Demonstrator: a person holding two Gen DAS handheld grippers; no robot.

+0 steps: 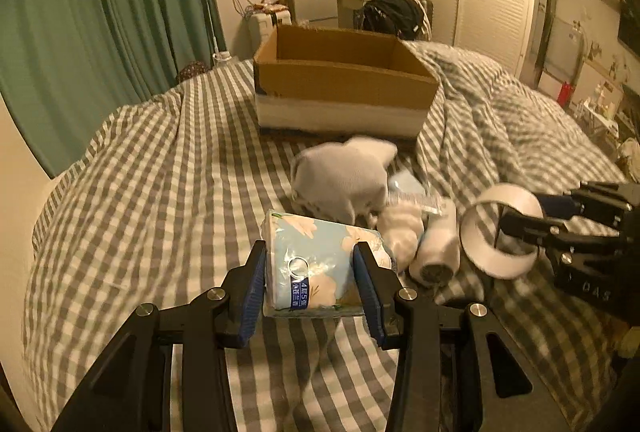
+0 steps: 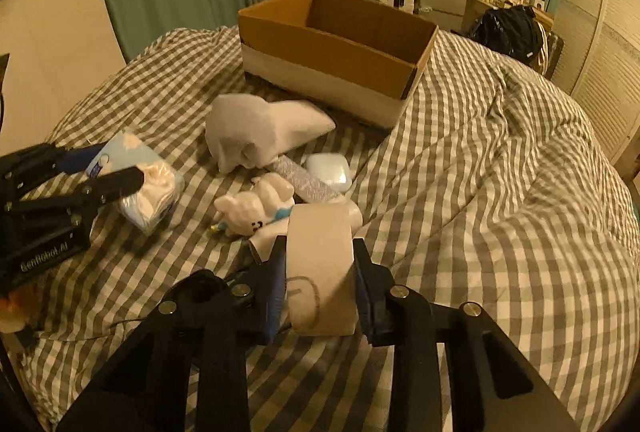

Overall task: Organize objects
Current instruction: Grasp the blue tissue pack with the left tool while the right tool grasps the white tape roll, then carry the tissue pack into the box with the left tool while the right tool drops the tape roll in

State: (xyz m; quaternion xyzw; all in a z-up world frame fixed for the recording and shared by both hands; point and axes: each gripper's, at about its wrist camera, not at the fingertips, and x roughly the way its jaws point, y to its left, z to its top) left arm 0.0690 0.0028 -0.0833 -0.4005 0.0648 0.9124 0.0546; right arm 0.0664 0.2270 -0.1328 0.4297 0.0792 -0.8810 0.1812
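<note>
Two matching hand-held tools, black throughout. Left gripper point(image 1: 310, 272): angular black linkage arms, cut with triangular openings, joined by round silver screw heads; blue ribbed pads lining the inner faces of both fingers. Right gripper point(image 2: 320, 272): same black arms, same silver screws at the pivots, same blue ribbed pads. Seen from the side in the opposite cameras: blocky black bodies studded with small screws, a blue part behind the fingers, white lettering on the housing, partly legible as "GenRobot.AI".
</note>
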